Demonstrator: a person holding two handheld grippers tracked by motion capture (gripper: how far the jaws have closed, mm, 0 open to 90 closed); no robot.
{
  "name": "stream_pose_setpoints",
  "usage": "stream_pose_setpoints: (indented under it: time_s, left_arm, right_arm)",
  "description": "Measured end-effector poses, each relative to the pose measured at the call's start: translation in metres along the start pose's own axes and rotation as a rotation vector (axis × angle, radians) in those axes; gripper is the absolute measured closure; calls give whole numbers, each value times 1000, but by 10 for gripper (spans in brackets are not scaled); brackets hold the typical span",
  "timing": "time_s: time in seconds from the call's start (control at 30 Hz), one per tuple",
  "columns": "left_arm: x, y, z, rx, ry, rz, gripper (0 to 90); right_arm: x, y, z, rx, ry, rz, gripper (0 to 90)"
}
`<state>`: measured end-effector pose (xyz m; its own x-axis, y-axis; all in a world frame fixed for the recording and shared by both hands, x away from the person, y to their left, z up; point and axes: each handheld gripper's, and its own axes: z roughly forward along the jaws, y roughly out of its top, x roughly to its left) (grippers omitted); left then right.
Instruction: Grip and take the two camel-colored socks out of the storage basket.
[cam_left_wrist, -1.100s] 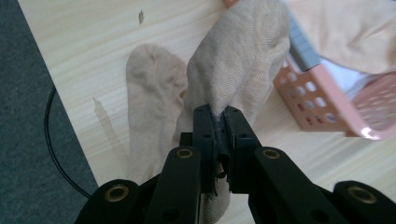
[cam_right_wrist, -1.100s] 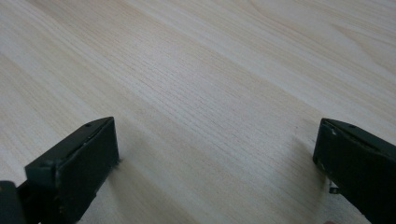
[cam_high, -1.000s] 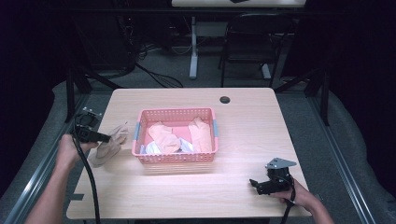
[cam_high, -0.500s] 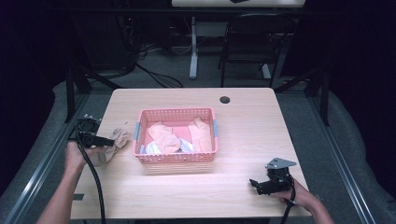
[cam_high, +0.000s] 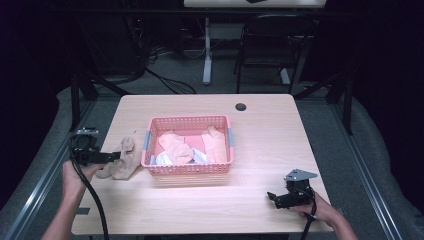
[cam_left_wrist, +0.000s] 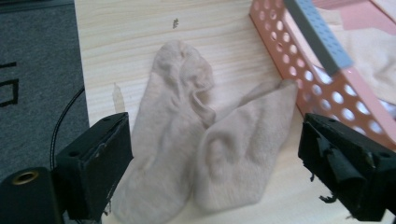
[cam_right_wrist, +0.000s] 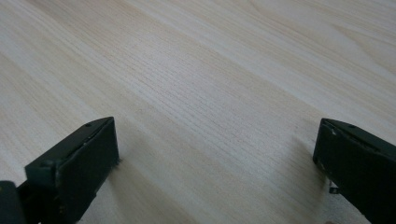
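- Left gripper (cam_high: 111, 156) lies level at the table's left edge, pointing at the socks (cam_high: 120, 159); its jaws have just been opening, clear of them.
- Socks lie flat beside the basket (cam_high: 227, 165).
- Right gripper (cam_high: 272, 196) rests low, jaws apart, empty.

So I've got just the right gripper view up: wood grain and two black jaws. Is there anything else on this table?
Observer: Yes. A pink basket sits mid-table, well away from the right gripper, with peach and white fabric pieces inside.
Operator: And where's the other gripper?
Observer: The left gripper is at the basket's left side, pointed at a pair of beige socks lying on the table.
Operator: Is it holding them?
Observer: No. Its jaws have just been opening and now stand wide. The socks lie flat between them, not pinched.
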<state>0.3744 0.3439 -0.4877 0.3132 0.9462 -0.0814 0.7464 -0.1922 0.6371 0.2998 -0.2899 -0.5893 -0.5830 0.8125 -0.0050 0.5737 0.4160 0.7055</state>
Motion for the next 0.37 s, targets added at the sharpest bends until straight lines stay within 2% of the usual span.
stream_pose_setpoints:
  time_s: [0.13,0.3,0.37]
  left_arm:
    - [-9,-18,-12,-18,-5,14,56]
    - [-18,-40,-14,-9,-11,16,32]
    - [-22,-50,-11,0,0,24,14]
  right_arm:
    - [0,0,0,0,-1,0,0]
    - [0,0,0,0,0,0,0]
    - [0,0,0,0,0,1,0]
